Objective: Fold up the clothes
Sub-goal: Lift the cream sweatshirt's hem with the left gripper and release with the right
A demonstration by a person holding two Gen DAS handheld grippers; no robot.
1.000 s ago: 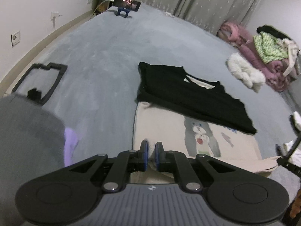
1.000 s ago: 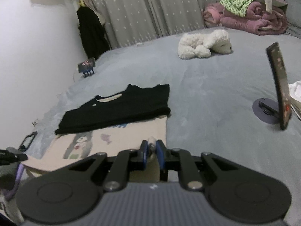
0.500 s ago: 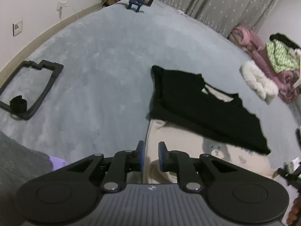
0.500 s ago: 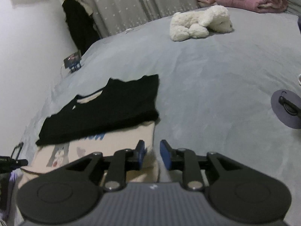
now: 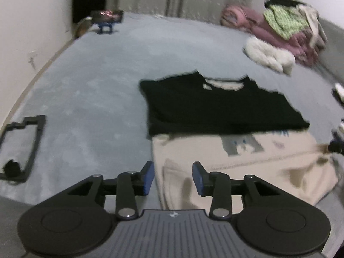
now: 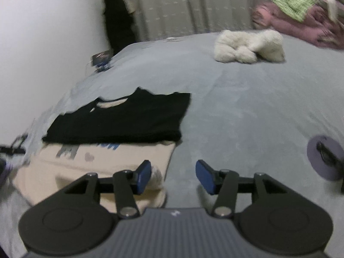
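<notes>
A cream shirt (image 5: 247, 167) with a grey cartoon print lies flat on the grey bedspread (image 5: 90, 99), its near hem doubled over. A folded black shirt (image 5: 215, 107) covers its far part. My left gripper (image 5: 173, 178) hovers over the cream shirt's near left corner, jaws opening, pads clear of the cloth. In the right wrist view the cream shirt (image 6: 90, 165) and black shirt (image 6: 124, 120) lie left of centre. My right gripper (image 6: 173, 176) sits at the cream shirt's near right corner, jaws opening; the cloth lies under its left pad, not pinched.
A white plush toy (image 5: 268, 56) and a pile of pink and green clothes (image 5: 286, 30) lie at the far right. A phone on a blue stand (image 5: 106, 19) is far left. A black frame (image 5: 21, 148) lies near left. A round purple stand base (image 6: 326, 159) sits right.
Both grippers were shut on the cream shirt's near corners a second ago; both have opened and let the cloth drop flat. Both have sunk and rolled slightly.
</notes>
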